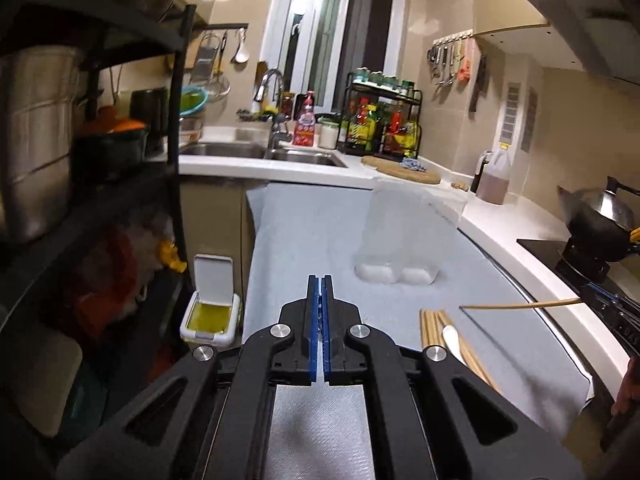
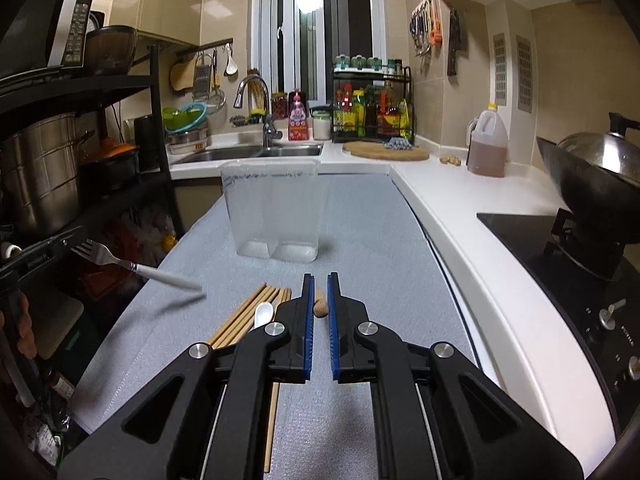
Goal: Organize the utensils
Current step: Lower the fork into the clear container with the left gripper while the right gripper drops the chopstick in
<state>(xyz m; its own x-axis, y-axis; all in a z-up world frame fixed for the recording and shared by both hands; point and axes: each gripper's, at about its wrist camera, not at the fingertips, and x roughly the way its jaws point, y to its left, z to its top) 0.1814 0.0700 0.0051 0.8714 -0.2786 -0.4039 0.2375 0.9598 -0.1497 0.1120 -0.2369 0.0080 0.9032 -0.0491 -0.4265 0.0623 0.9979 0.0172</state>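
A clear two-compartment utensil holder [image 2: 276, 212] stands on the grey mat [image 2: 360, 240]; it also shows in the left wrist view [image 1: 396, 236]. Several wooden chopsticks [image 2: 248, 314] and a white spoon [image 2: 263, 315] lie on the mat left of my right gripper [image 2: 319, 284]. My right gripper is shut on a single chopstick, whose end [image 2: 321, 306] shows between the fingers; the left wrist view shows the chopstick [image 1: 520, 305] sticking out sideways. My left gripper [image 1: 320, 284] is shut on a fork with a white handle [image 2: 132, 267], held above the mat's left side.
A sink [image 2: 248, 152] and faucet are beyond the mat. A round wooden board [image 2: 386, 151], oil jug [image 2: 487, 144] and wok [image 2: 592, 172] on the stove are on the right counter. A black shelf rack [image 2: 80, 140] with pots stands left. A small open bin [image 1: 210, 304] sits on the floor.
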